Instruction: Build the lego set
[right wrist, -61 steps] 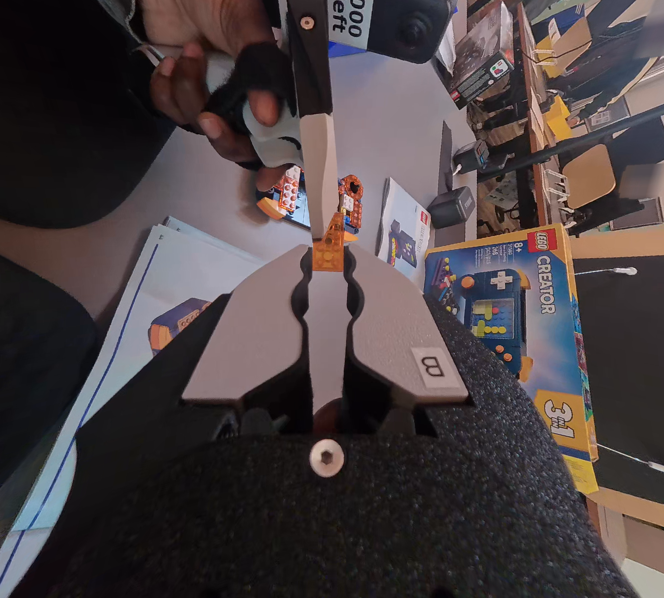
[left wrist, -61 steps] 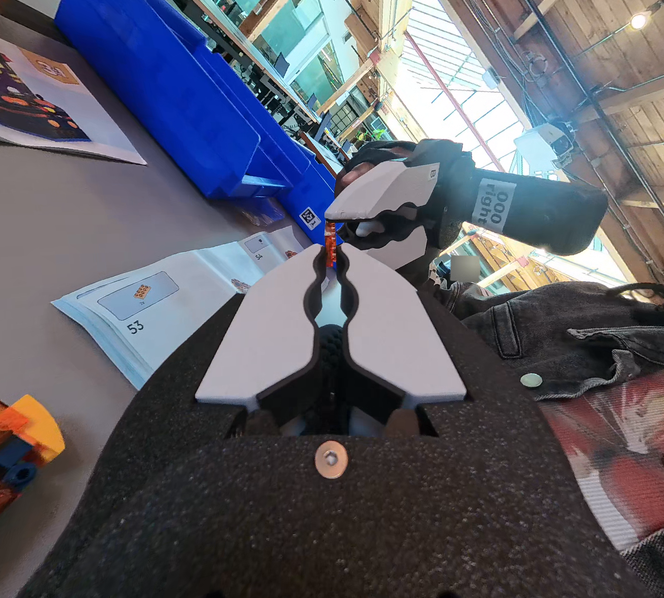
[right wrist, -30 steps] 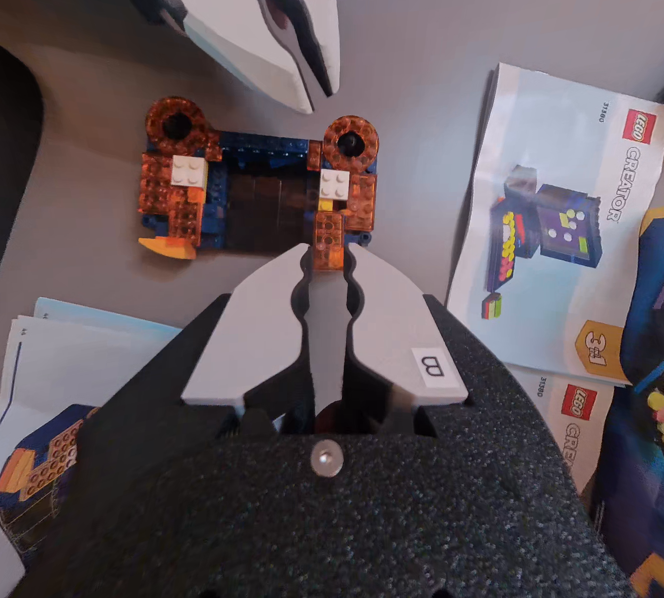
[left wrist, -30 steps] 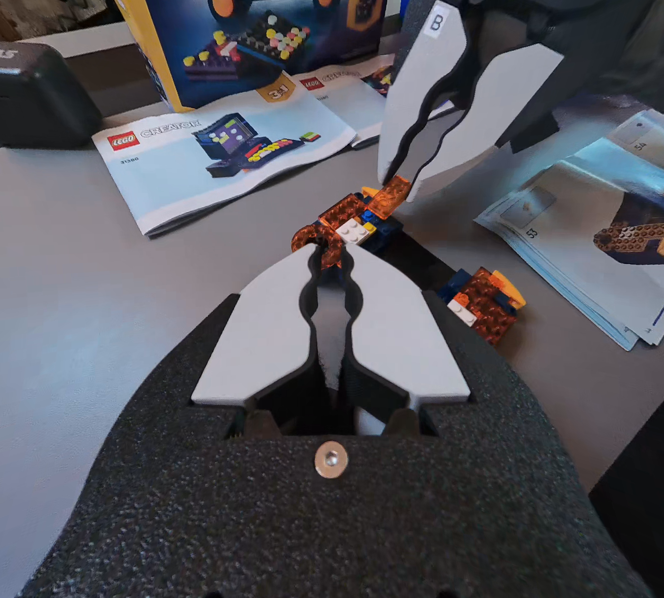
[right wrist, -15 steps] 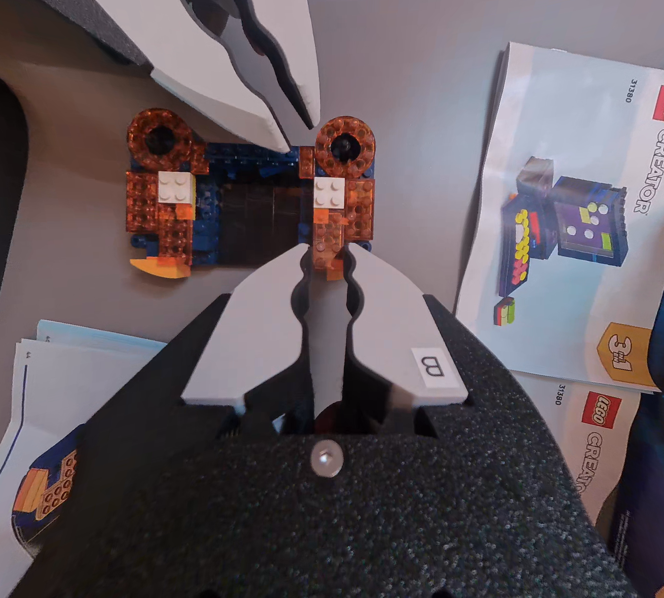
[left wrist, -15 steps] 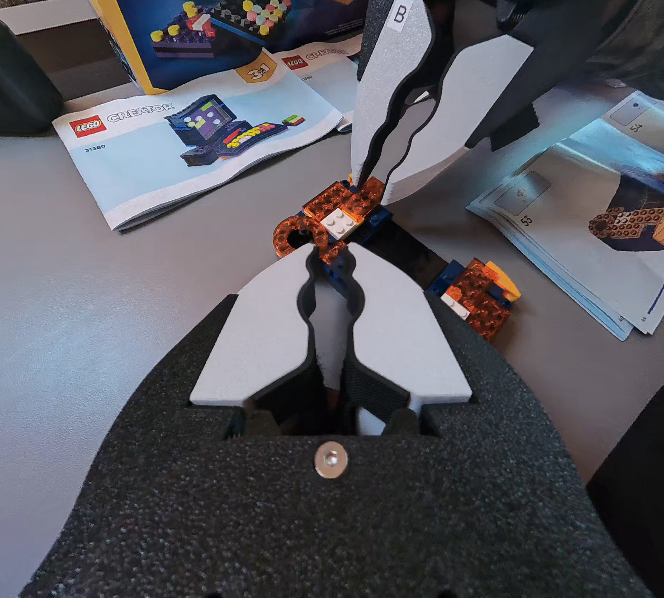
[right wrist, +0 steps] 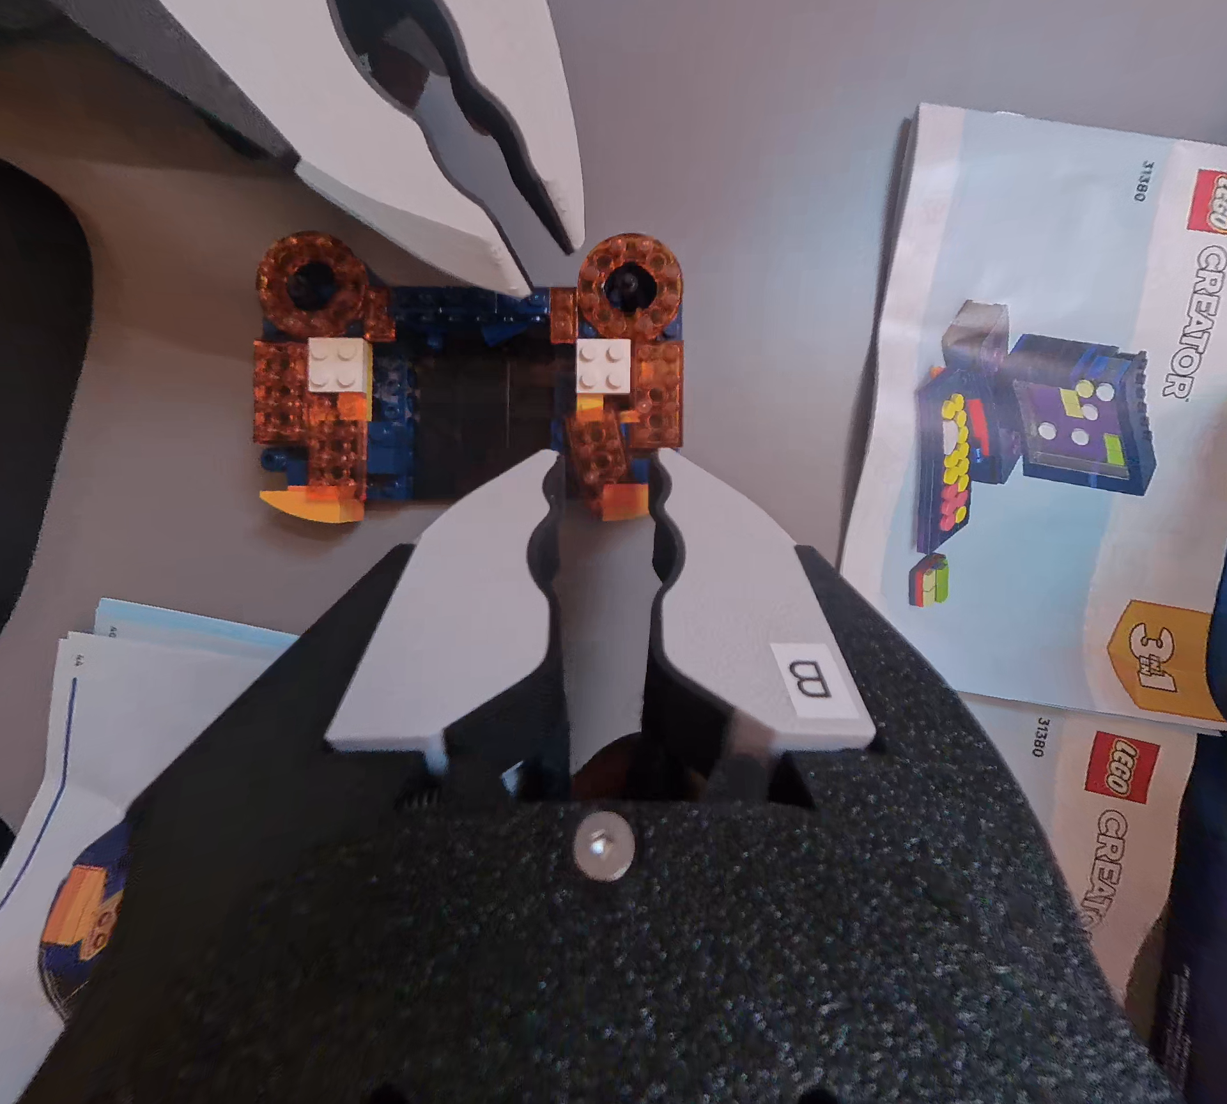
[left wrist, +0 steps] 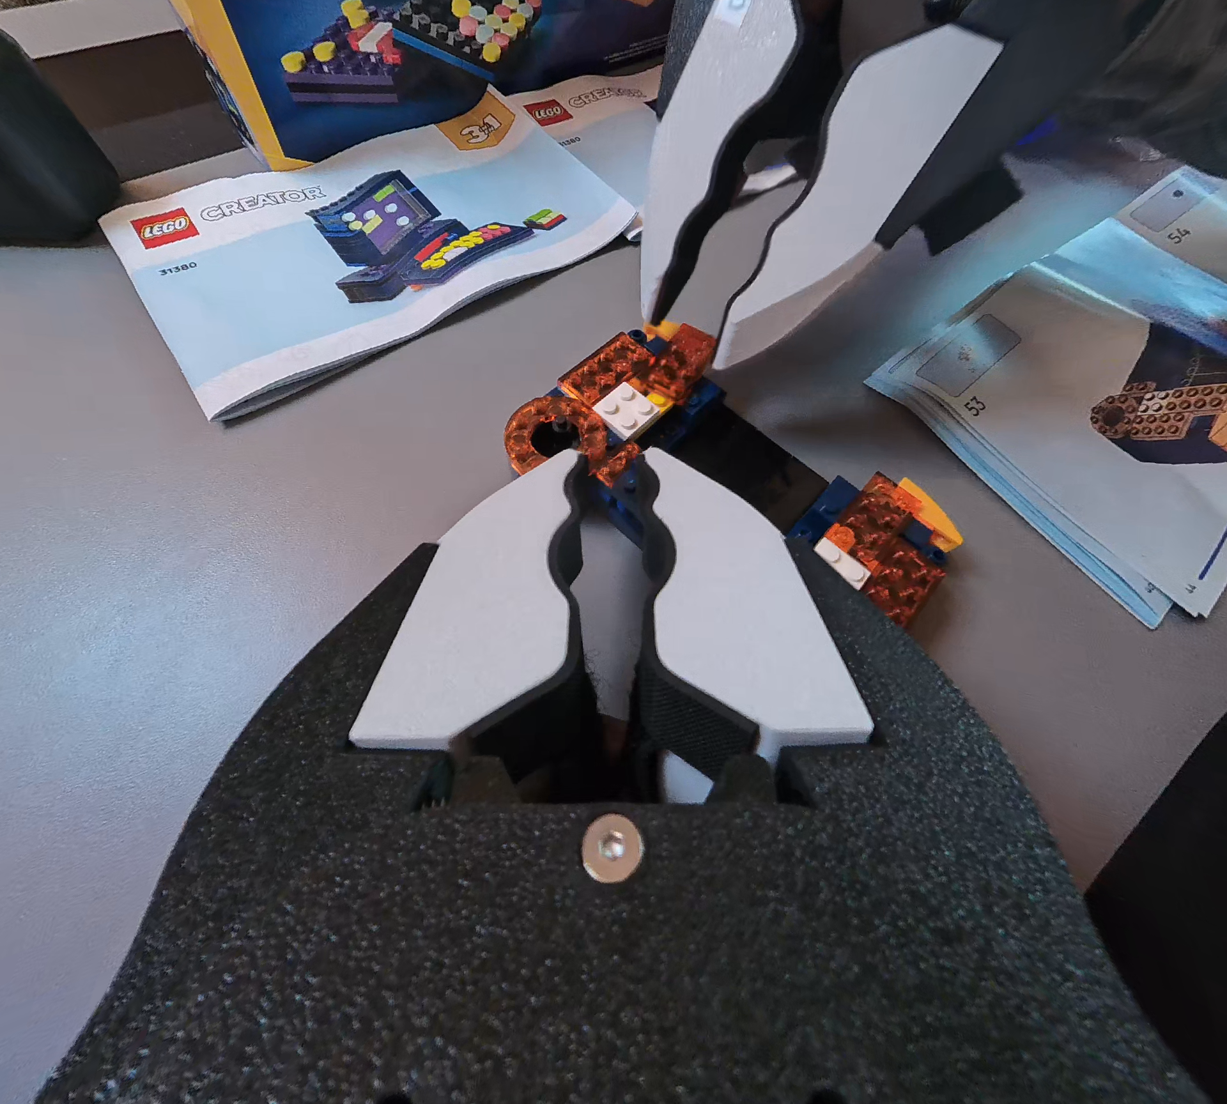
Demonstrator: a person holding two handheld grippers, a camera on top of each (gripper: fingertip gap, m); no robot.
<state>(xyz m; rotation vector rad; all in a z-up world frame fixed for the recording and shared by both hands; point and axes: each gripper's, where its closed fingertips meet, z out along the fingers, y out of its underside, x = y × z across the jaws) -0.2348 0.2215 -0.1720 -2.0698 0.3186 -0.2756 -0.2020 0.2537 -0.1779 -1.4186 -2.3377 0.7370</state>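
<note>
On the grey desk (right wrist: 763,43), the brick model (right wrist: 465,368) lies flat. The right claw (right wrist: 607,461) stands parted around a skewed orange plate (right wrist: 597,448), pads clear; the left claw (left wrist: 607,461) pinches the model's blue edge.

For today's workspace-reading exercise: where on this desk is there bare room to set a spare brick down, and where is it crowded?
Free: the grey desk left of the brick model, below the instruction booklet; also the bare strip above the model in the right wrist view. Crowded: around the model, where the left claw and right claw meet, and beside the open manual.
</note>
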